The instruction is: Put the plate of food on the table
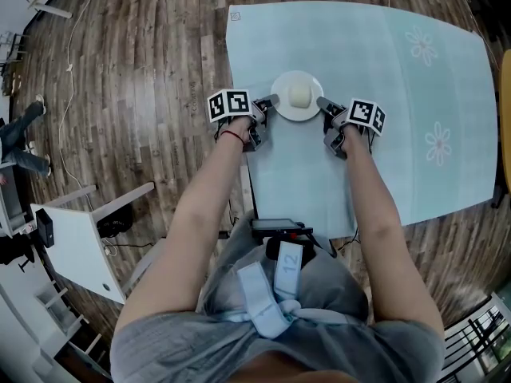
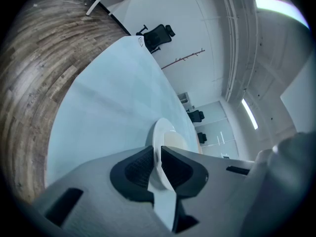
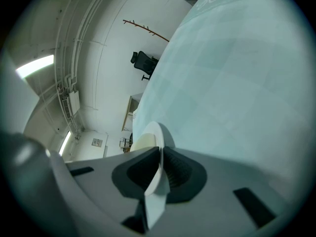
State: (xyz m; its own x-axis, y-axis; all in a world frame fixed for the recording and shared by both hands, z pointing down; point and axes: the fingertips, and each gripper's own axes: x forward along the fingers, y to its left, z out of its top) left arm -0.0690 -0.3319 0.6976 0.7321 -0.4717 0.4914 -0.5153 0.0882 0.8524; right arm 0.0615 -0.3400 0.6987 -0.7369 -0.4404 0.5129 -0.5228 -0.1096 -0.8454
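Note:
A white plate [image 1: 297,106] with a pale round bun [image 1: 299,94] on it is over the near part of the light blue table [image 1: 399,134]. My left gripper [image 1: 270,100] is shut on the plate's left rim, my right gripper [image 1: 322,102] on its right rim. In the left gripper view the plate [image 2: 162,142] stands edge-on, pinched between the black pads [image 2: 138,169] of my left gripper [image 2: 157,168]. The right gripper view shows the plate [image 3: 154,147] clamped the same way by my right gripper [image 3: 160,171]. Whether the plate touches the tablecloth, I cannot tell.
The tablecloth carries two flower prints [image 1: 437,144] on the right. Wooden floor [image 1: 136,70] lies left of the table, with a white desk [image 1: 76,242] and a seated person's legs [image 1: 20,134] at the far left. A black office chair [image 2: 158,35] stands beyond the table's far end.

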